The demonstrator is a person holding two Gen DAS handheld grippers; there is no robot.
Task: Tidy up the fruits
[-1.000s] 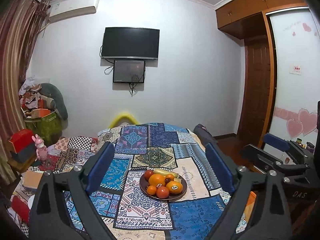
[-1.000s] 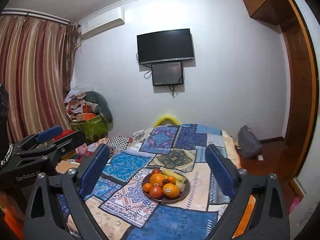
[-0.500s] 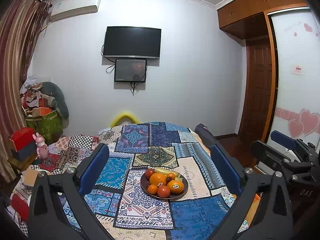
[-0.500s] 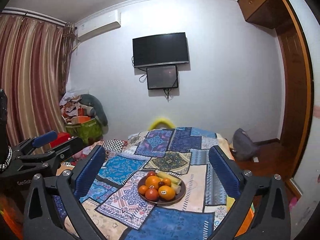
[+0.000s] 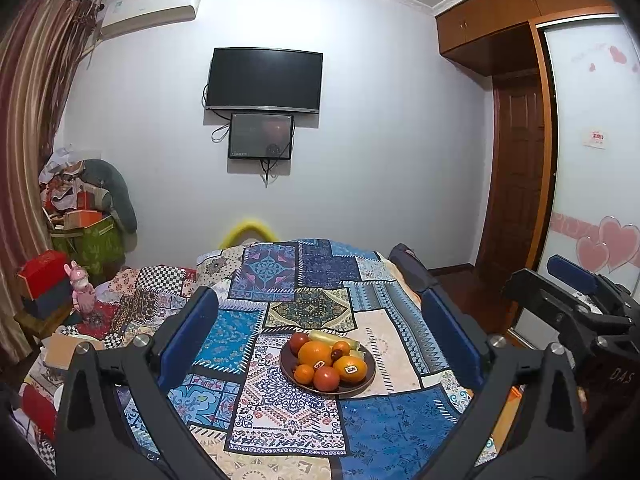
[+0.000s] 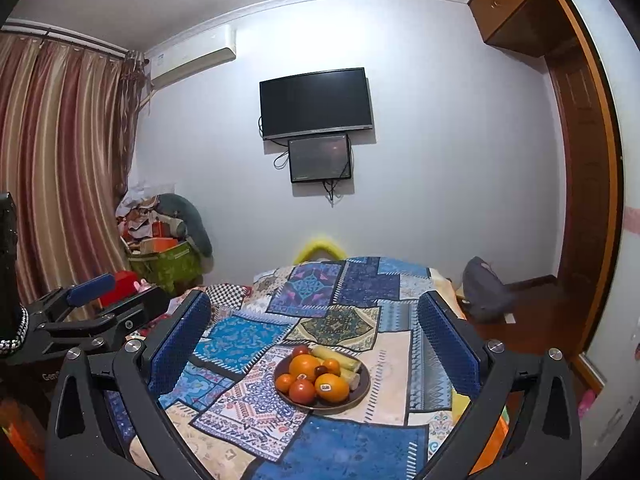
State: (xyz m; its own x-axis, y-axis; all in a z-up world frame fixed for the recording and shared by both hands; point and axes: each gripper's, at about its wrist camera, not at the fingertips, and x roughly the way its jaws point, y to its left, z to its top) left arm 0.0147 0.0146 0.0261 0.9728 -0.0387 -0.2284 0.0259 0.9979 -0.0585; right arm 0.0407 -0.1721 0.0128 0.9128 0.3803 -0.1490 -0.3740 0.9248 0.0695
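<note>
Left gripper (image 5: pixel 320 332): fingers (image 5: pixel 188 338) spread wide, holding nothing, raised over the near part of the table (image 5: pixel 384 436); the plate shows between them.
Right gripper (image 6: pixel 314 336): fingers (image 6: pixel 448 342) spread wide as well, holding nothing, at much the same height; the plate lies between them too.
Side by side: from the left view the right gripper shows at the right edge (image 5: pixel 576 312); from the right view the left gripper shows at the left edge (image 6: pixel 92 312).
Plate (image 5: pixel 370 370): dark and round, on the patchwork cloth (image 5: pixel 280 408) near the table's middle, well apart from both grippers.
Fruit: all piled on the plate. Two big oranges (image 5: pixel 316 354) with stickers, small oranges (image 5: pixel 304 374), red round fruits (image 5: pixel 326 379), one small dark fruit (image 6: pixel 321 370) in the middle, pale yellow-green long pieces (image 5: pixel 330 337) at the far side.
Wall behind: black TV (image 5: pixel 264 80) with a smaller screen (image 5: pixel 260 136) just under it, air conditioner (image 5: pixel 150 10) up left.
Left of room: striped curtains (image 6: pixel 56 168), a heap of boxes and bags (image 5: pixel 86 216).
Right of room: wooden door (image 5: pixel 516 172), wardrobe panel with pink hearts (image 5: pixel 608 244).
</note>
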